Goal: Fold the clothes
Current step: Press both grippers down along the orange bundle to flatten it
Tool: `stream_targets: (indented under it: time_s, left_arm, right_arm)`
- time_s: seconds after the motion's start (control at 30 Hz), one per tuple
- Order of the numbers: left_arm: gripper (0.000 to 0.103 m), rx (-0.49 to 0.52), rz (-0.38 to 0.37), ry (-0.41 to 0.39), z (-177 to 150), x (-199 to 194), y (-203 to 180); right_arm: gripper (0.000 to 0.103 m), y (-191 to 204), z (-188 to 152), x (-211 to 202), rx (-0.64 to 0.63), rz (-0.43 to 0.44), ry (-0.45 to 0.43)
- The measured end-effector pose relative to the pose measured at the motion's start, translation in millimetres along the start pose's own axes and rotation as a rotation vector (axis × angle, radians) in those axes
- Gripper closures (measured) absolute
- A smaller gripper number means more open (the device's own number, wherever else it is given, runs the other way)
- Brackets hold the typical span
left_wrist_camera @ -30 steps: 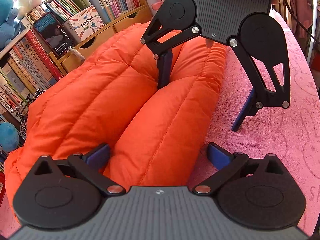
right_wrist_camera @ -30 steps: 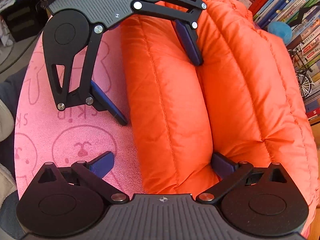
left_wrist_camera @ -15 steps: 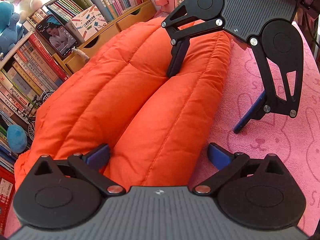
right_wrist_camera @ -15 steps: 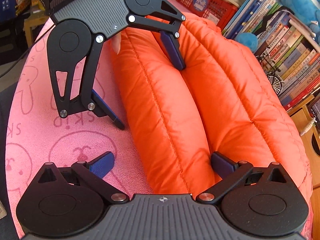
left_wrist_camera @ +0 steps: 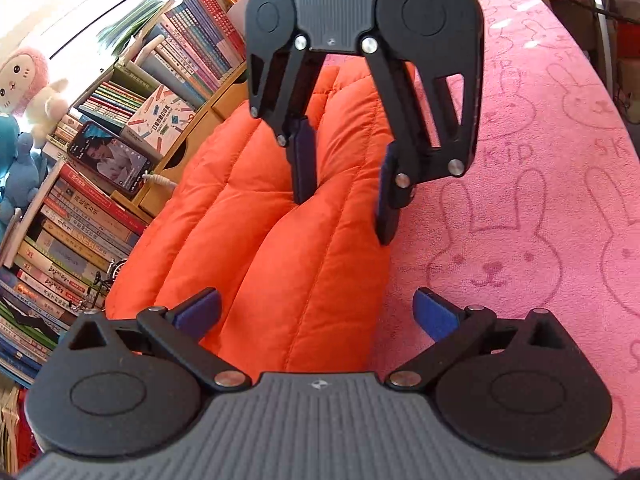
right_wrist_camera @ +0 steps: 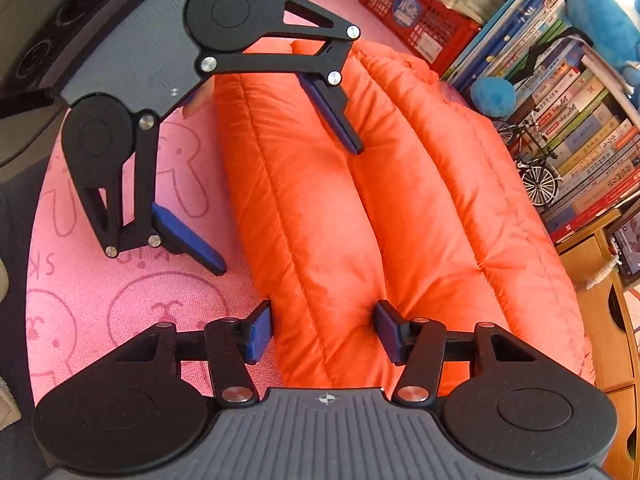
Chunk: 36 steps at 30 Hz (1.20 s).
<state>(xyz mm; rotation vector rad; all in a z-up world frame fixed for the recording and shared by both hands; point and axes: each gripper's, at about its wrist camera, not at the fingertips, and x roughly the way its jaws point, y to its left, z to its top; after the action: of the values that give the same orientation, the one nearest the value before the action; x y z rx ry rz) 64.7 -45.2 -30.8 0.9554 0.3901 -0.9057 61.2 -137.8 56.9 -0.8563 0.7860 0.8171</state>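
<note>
Jacket (right_wrist_camera: 360, 216) edge roll pinched by closing right tool (right_wrist_camera: 324, 332); left tool (left_wrist_camera: 316, 312) wide.

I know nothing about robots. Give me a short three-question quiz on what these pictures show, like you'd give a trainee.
1. True or false: the orange jacket lies on a green cloth.
2. Which claw stands wide open? A) left claw B) right claw C) neither
3. Fill in: the fold squeezed between the right claw's two fingers belongs to the ____.

Key
1. False: it lies on a pink cloth printed with rabbits.
2. A. Its fingers straddle the near fold without pressing on it.
3. Jacket. The right claw has just been closing, and its pads now press the fold from both sides.
</note>
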Motion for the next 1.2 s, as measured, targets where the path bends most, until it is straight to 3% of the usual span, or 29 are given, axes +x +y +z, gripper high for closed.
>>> stream_targets:
  time_s: [0.03,0.07,0.1,0.13,0.2,0.37,0.53,0.73,0.9,1.2]
  left_arm:
    - [0.006,-0.009,-0.020,0.003,1,1,2]
    - [0.014,-0.014,-0.026,0.008,2,3,5]
    - [0.035,-0.018,-0.025,0.013,2,6,9]
    - [0.044,-0.028,-0.030,0.022,3,9,13]
    - [0.052,-0.051,-0.076,0.034,2,13,22]
    - [0.055,0.020,-0.114,0.036,-1,18,23]
    - [0.058,-0.068,-0.171,0.031,-12,24,38]
    - [0.059,-0.170,-0.232,0.001,-32,23,59]
    - [0.058,-0.247,-0.254,-0.016,-48,16,73]
    - [0.057,-0.295,-0.251,-0.026,-58,7,73]
  right_arm:
    - [0.048,-2,5,-1,-0.017,0.014,0.006]
    - [0.049,-3,9,-2,-0.045,0.022,0.010]
    - [0.049,-3,13,-2,-0.069,0.032,0.015]
    - [0.049,-4,17,-2,-0.086,0.040,0.020]
    - [0.049,2,22,-4,-0.110,0.050,0.028]
    - [0.049,52,-27,-25,-0.148,0.081,0.066]
    - [0.051,53,-64,-31,-0.153,0.126,0.083]
    - [0.053,27,-92,-48,0.003,0.226,0.105]
    - [0.053,26,-137,-69,-0.027,0.156,0.192]
    - [0.053,9,-237,-118,0.184,0.084,0.306]
